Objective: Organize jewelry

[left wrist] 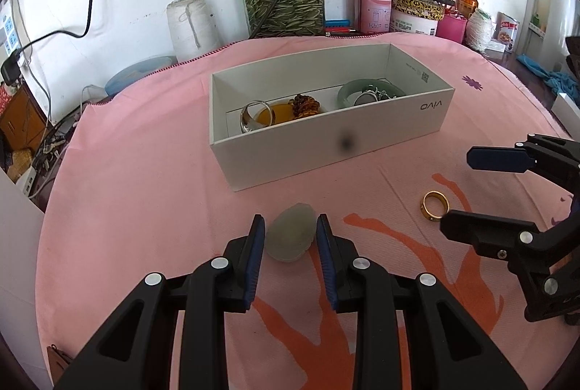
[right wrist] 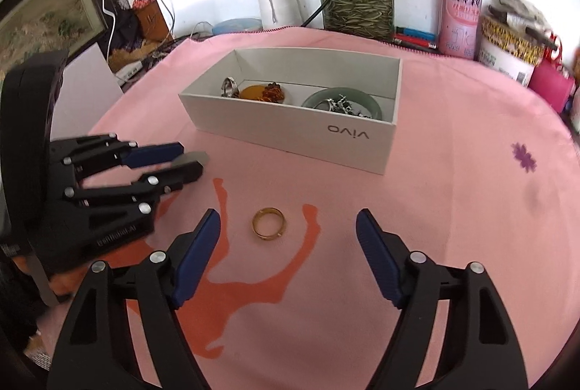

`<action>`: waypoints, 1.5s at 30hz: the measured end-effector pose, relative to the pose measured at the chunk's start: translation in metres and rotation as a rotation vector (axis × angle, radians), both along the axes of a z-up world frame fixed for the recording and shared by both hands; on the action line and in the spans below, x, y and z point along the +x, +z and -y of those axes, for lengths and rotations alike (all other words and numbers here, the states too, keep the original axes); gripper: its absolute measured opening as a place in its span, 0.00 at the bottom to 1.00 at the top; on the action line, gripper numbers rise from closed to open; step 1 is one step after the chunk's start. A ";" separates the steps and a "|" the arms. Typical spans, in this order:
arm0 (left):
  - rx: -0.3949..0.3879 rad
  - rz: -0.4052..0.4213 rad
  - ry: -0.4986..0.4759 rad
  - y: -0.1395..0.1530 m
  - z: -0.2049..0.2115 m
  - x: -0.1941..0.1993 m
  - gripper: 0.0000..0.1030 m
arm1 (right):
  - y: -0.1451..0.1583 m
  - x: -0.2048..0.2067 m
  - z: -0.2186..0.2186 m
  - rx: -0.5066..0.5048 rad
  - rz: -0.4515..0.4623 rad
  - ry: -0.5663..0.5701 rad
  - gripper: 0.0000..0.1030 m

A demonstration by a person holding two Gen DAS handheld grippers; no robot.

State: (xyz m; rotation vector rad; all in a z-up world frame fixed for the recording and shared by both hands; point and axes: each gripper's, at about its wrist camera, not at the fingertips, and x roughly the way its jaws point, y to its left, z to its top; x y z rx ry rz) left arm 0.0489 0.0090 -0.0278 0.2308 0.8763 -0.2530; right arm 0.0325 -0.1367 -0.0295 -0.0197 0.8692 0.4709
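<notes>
left gripper (left wrist: 290,226) straddles jade pendant (left wrist: 290,237), long axis along fingers.

Black jaws, blue pads (right wrist: 197,255), silver screws (right wrist: 158,257)

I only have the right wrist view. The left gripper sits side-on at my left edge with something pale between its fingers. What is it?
Observer: In the left wrist view, it is a pale green, translucent oval stone, framed by the left gripper.
Operator: Is it gripped?
Observer: The blue pads stand right against both its sides, but I cannot tell whether they squeeze. The stone looks to lie on the pink cloth.
Operator: Where is the box from there?
Observer: The white box lies straight ahead of the left gripper, one long side wall facing it.
</notes>
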 end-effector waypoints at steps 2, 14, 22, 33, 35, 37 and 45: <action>-0.007 -0.004 0.006 0.000 -0.002 0.001 0.29 | -0.002 -0.003 -0.001 -0.051 0.005 0.011 0.71; -0.024 -0.013 0.060 0.000 -0.018 -0.009 0.34 | -0.011 -0.006 -0.008 -0.092 -0.038 0.092 0.94; -0.039 -0.022 0.121 -0.002 -0.029 -0.007 0.66 | -0.014 -0.010 -0.019 -0.188 -0.018 0.094 0.94; -0.063 -0.076 0.118 -0.006 -0.029 -0.009 0.95 | -0.014 -0.013 -0.015 -0.185 -0.021 0.087 0.94; -0.063 -0.075 0.119 -0.006 -0.030 -0.009 0.95 | -0.014 -0.013 -0.015 -0.184 -0.022 0.087 0.94; -0.062 -0.072 0.122 -0.006 -0.029 -0.009 0.96 | -0.014 -0.013 -0.016 -0.185 -0.021 0.087 0.94; -0.063 -0.070 0.126 -0.006 -0.030 -0.008 0.96 | -0.014 -0.013 -0.016 -0.184 -0.022 0.093 0.95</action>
